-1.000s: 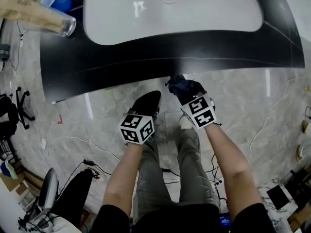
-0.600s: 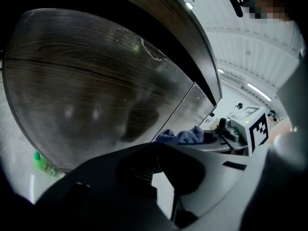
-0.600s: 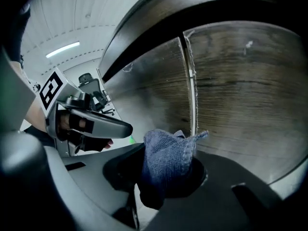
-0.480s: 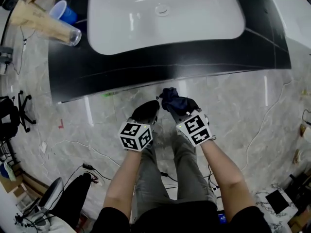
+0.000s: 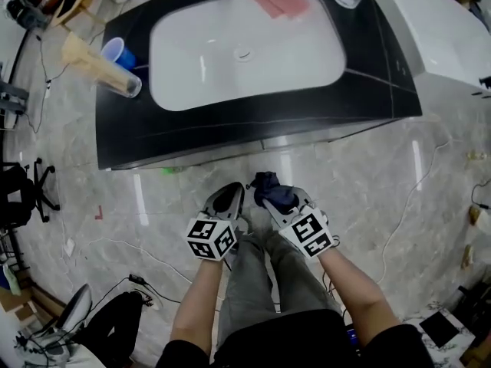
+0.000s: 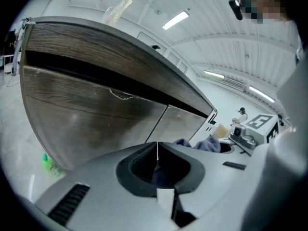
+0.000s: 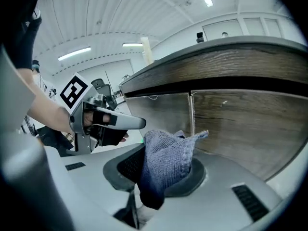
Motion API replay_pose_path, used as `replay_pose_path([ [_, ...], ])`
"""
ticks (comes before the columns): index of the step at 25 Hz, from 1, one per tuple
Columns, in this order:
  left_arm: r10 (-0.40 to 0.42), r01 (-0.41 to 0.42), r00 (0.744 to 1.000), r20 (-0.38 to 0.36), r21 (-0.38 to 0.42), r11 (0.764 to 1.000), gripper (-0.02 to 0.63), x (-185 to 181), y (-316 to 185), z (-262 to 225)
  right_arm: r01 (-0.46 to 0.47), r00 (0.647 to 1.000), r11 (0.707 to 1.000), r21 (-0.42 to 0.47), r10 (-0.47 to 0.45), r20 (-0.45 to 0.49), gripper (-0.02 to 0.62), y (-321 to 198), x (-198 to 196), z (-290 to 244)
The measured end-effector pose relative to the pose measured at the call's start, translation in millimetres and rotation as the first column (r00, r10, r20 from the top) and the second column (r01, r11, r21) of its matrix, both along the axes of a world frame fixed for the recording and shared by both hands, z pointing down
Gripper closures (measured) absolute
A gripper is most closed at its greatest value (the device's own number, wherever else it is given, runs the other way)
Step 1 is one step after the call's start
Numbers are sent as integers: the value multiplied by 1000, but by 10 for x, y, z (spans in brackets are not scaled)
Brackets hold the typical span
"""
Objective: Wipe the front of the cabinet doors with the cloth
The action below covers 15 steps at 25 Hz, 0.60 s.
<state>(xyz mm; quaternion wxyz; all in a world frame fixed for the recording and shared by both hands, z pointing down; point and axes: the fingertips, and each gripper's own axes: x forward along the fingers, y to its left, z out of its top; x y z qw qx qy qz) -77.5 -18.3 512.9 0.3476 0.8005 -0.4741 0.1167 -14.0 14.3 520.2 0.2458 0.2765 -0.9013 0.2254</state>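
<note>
Right tool [image 7: 163, 177]: jaws clamped on the cloth [image 7: 167, 160], which bunches up out of them with one corner pointing at the doors.
Left tool [image 6: 157, 154]: jaws together, and we see nothing gripped. It hangs just beside the right tool at about the same height.
Cloth location: dark blue wad in the right tool only, held out over the floor [image 5: 368, 175]. It is apart from the cabinet, with no contact.
Cabinet doors [image 7: 236, 124]: two wood-grain fronts under the black bench [image 5: 253, 121] that holds the sink [image 5: 245, 52]. They stand upright and look bare.
Key relation: the doors lie straight ahead of the cloth. The seam [image 7: 192, 110] between them sits nearly dead centre of the right tool's line. The doors' long run goes left-right along the bench front.
Nearer hand: both tools are about level, so we pick the right one because it carries the cloth.
Step (our call): approach only, wiping not begun.
Next move (our call): push the right tool forward until the cloth presses flat, then sweep sideways across one door.
Risk: bare jaw tips may scrape the wood if the wad folds back.
</note>
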Motion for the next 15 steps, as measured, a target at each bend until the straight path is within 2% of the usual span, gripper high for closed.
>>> replay_pose_path([
  [5,-13,14,998,-63,6,1000,592,73,144,-117,-34,999,999,7,34,-18,486,30,99,-89],
  [11,-33,32,997,-71,-9,999,592,-126,181,-103,-107,994,994,27,107,-9,486,-172,31,-178],
  [15,11,-11,998,-59,-1,1000,592,-233,178,-162,-129,991,990,60,130,-14,486,-334,-76,-300],
])
